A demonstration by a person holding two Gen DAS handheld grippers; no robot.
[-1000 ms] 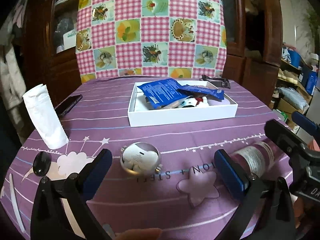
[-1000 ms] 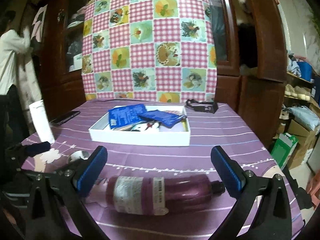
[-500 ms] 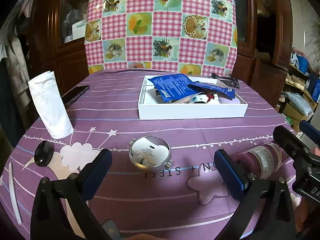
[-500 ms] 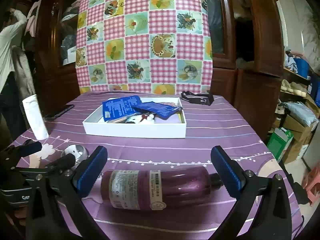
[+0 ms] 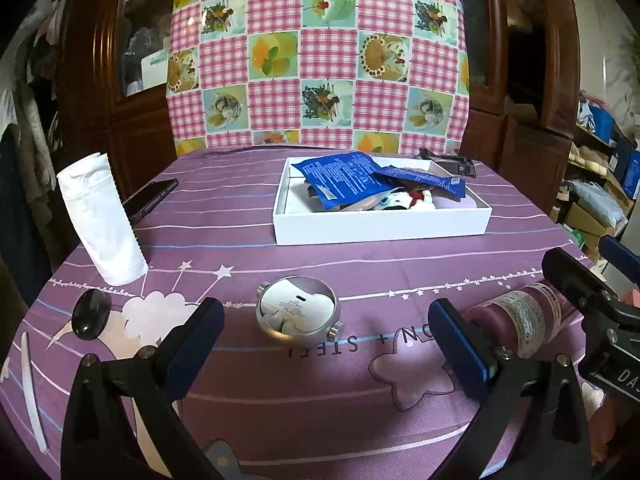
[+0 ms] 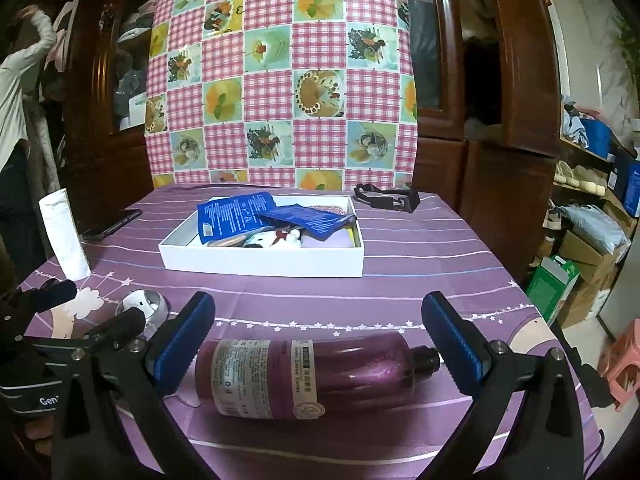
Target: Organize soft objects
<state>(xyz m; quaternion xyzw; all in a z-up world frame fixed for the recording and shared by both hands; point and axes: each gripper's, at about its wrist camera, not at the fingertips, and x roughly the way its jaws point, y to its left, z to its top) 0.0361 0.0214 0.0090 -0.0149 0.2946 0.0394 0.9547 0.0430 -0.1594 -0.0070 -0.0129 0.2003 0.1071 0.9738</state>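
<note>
Both sets of fingers spread wide, holding nothing: left gripper (image 5: 320,332) frames the round tin (image 5: 297,311), right gripper (image 6: 318,334) straddles the purple bottle (image 6: 304,372) lying on the desk (image 6: 420,248). Soft items sit heaped in the white box (image 6: 264,262) mid-desk; best grasp low and centred. Contents under the blue pouches (image 6: 236,216) unresolved.

Lay on the table (image 5: 320,420) toward the back: a box (image 5: 380,228), with packets (image 5: 340,178) and a small soft toy (image 5: 404,200) inside; stood well to the left: a cloth roll (image 5: 100,220), a phone (image 5: 150,200) just behind it; sat near the front: a round tin (image 5: 298,312); rested on its side to the right: a bottle (image 6: 304,376); lay behind the box: a strap (image 6: 386,196).
</note>
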